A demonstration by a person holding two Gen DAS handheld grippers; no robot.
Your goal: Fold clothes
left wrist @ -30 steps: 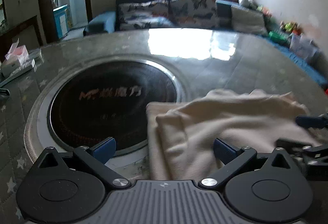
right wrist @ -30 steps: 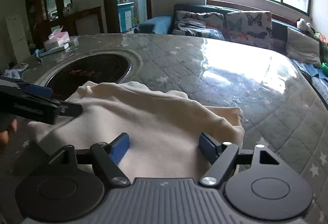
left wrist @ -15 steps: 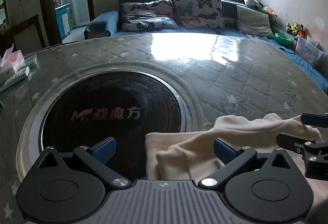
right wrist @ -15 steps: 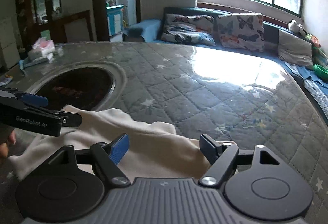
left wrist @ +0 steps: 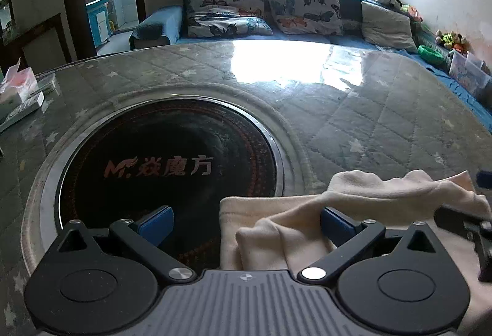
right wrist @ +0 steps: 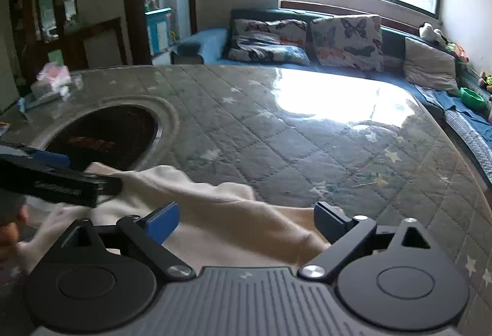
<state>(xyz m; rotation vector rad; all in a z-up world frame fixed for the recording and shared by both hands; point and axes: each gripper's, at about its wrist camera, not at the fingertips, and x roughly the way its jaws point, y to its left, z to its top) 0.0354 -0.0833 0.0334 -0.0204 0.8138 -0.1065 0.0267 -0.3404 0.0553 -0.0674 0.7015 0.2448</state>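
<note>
Left wrist view: left gripper [left wrist: 244, 222] spread wide over cream garment [left wrist: 307, 228] beside black burner [left wrist: 166, 164]; right gripper [right wrist: 246, 220] likewise agape, seemingly untouching.

A soft, matt cream knit garment [left wrist: 353, 207] lies rumpled on a glossy quilted table cover [left wrist: 369, 120] that mirrors the window light. At its nine o'clock, a smooth black glass hob [left wrist: 166, 164] sits in a brushed metal ring. The left gripper [left wrist: 244, 225] and right gripper [right wrist: 246, 220] show matt black plastic, ribbed grey housings and blue pads [right wrist: 163, 222].
</note>
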